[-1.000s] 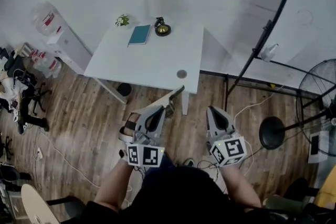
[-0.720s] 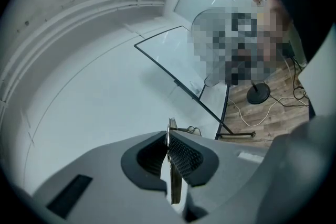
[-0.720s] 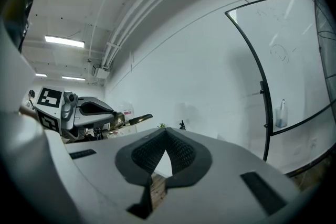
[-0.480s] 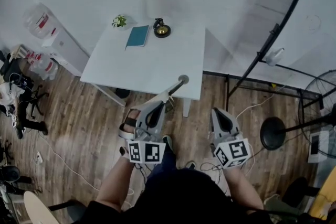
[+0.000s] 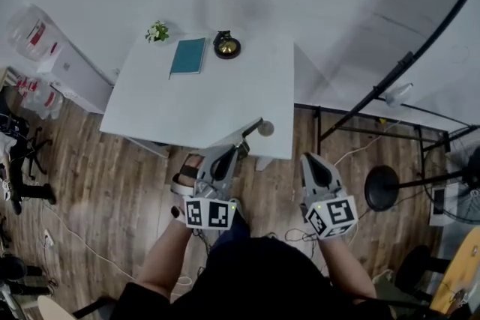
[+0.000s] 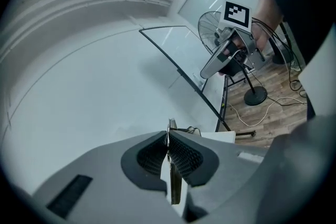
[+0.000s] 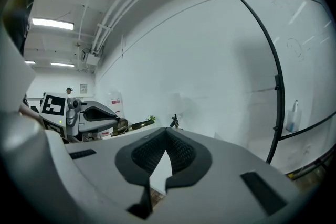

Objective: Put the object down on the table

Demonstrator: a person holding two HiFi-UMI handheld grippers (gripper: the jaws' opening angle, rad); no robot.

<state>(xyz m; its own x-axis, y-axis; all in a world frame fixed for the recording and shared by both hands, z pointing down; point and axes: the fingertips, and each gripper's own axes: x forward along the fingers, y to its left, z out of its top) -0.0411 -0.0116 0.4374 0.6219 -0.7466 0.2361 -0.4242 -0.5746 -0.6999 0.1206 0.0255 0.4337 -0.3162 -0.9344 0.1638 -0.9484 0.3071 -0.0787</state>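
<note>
In the head view my left gripper (image 5: 234,151) is shut on a long thin flat object (image 5: 245,133). The object slants up and right, and its far end lies over the near right edge of the white table (image 5: 150,109). In the left gripper view the object (image 6: 174,181) stands edge-on, pinched between the ribbed pads. My right gripper (image 5: 311,164) hangs to the right, over the wooden floor, short of the table. Its jaws (image 7: 167,131) meet at the tips with nothing between them.
On the table's far side lie a teal book (image 5: 187,56), a small plant (image 5: 157,31) and a dark round ornament (image 5: 226,46). A grey round cap (image 5: 265,128) sits at the near edge. A black stand with a round base (image 5: 382,187) and cables are at the right.
The table has come closer to both grippers. The held object's far end, earlier over the floor in front of the table, now reaches over the table's near edge.
</note>
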